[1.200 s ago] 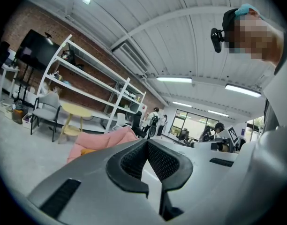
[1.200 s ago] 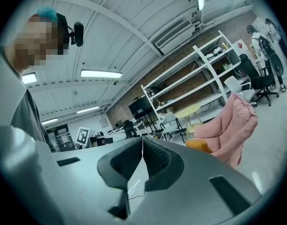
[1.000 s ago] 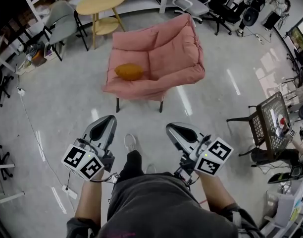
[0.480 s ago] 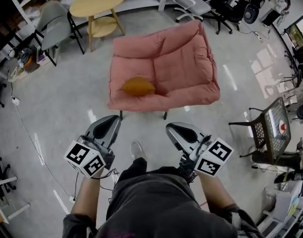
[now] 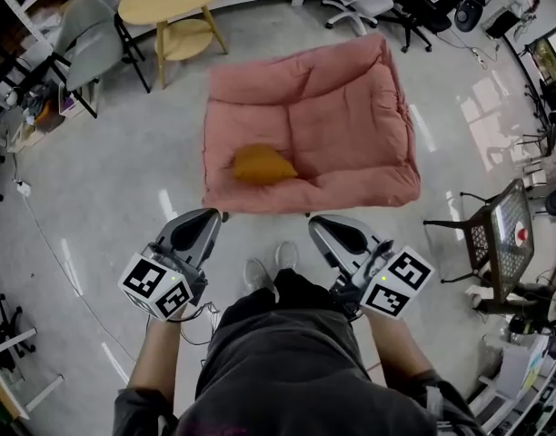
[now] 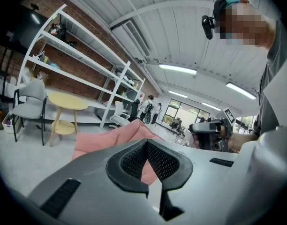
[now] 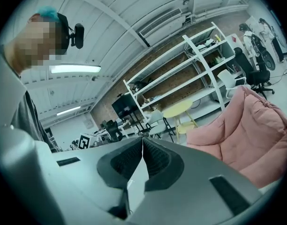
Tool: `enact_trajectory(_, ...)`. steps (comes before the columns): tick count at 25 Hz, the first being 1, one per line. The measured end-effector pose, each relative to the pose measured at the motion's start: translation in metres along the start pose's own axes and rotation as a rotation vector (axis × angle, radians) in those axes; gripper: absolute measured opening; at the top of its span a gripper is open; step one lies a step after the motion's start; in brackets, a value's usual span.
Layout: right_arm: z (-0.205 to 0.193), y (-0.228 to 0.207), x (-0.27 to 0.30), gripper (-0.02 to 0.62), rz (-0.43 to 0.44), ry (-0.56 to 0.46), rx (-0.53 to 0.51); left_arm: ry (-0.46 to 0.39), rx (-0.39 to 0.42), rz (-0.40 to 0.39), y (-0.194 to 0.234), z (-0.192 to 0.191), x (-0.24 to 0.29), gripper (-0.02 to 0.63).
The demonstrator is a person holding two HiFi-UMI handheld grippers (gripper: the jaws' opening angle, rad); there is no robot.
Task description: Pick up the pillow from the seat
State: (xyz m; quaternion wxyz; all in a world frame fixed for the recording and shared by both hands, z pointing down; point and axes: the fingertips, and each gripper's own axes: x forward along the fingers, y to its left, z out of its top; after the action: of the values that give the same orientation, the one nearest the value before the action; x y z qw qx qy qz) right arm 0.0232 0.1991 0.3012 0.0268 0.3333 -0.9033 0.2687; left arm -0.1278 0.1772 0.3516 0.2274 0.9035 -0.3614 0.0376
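Orange pillow [image 5: 263, 164] shows only in head view, on seat [image 5: 351, 139].

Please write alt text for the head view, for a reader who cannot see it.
An orange pillow lies on the seat of a pink armchair, ahead of a standing person. The left gripper and right gripper, both shut and empty, are held short of it.

Our left tongs [image 5: 203, 218] and right tongs [image 5: 322, 225]: grey shells, black-and-white marker cubes [image 5: 155, 284]. We wear a grey shirt [image 5: 287, 371] and pale shoes [image 5: 256, 273].
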Motion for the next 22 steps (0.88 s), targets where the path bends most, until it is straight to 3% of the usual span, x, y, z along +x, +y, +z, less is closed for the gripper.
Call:
enact_trajectory(9,0.006,-0.069,0.051,0.015,0.027,0.059,0.053,0.069,0.083,0.004,0.075,-0.022,0.061,0.012)
enact_trajectory(17,0.006,-0.154,0.092,0.015,0.072,0.15,0.123,0.16,0.084,0.068,0.147,-0.055,0.14,0.014)
enact_trajectory(22,-0.003,-0.207,0.104,0.015,0.095,0.171,0.164,0.295,0.152,0.096,0.191,-0.1,0.179,0.099)
